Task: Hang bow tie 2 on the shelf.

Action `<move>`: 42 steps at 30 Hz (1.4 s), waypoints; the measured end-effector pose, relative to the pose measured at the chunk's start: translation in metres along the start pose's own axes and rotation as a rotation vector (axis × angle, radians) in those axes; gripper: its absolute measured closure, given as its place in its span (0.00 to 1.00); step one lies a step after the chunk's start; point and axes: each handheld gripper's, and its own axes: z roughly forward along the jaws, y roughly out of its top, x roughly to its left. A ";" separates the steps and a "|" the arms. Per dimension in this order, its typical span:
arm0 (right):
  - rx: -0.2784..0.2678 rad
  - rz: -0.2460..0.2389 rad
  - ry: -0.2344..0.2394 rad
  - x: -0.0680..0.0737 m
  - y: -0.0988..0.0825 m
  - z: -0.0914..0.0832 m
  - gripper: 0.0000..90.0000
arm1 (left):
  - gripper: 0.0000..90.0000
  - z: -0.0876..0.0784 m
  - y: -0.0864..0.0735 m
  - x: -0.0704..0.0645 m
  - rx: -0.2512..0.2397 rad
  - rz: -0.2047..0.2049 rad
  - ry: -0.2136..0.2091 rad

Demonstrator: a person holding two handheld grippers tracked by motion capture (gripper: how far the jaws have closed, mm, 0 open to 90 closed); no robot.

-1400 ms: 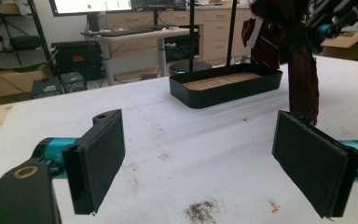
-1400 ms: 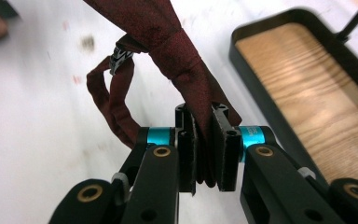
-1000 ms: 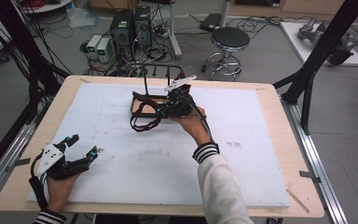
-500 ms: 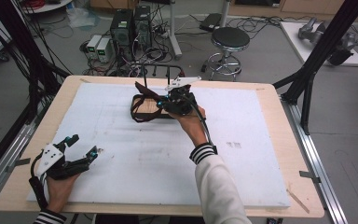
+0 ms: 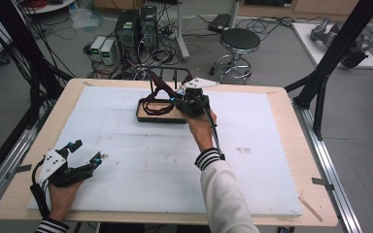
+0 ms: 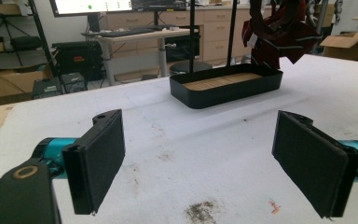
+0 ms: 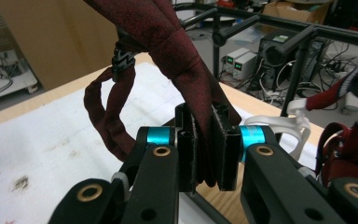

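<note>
In the high view, a white foam-covered table is seen from above. The left gripper is held low near the table's near-left corner, its jaws spread apart and nothing between them. The right gripper is held over the far middle of the table, just beside a shallow black tray with a wooden floor. A dark red tie is draped from a black rack standing at the tray, and the right gripper is met by it there (its jaws cannot be made out from this height). A round stool and some computer cases are seen on the floor beyond the table.

In the left gripper view, the two black pads are seen wide apart with bare, stained foam between them. The black tray lies well ahead on the table, and the dark red tie hangs above its far-right end.

In the right gripper view, the jaws are closed on a fold of the dark red tie, which is pinched between the pads and rises up and away to the upper left. A loop of the same tie, with a small zigzag label, hangs to the left of the jaws. A black tube frame is seen behind, and a white hanger hook shows at the right.
</note>
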 end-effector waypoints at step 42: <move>-0.112 0.153 -0.154 0.001 -0.005 0.038 0.91 | 0.19 0.000 0.000 0.001 -0.003 -0.010 -0.002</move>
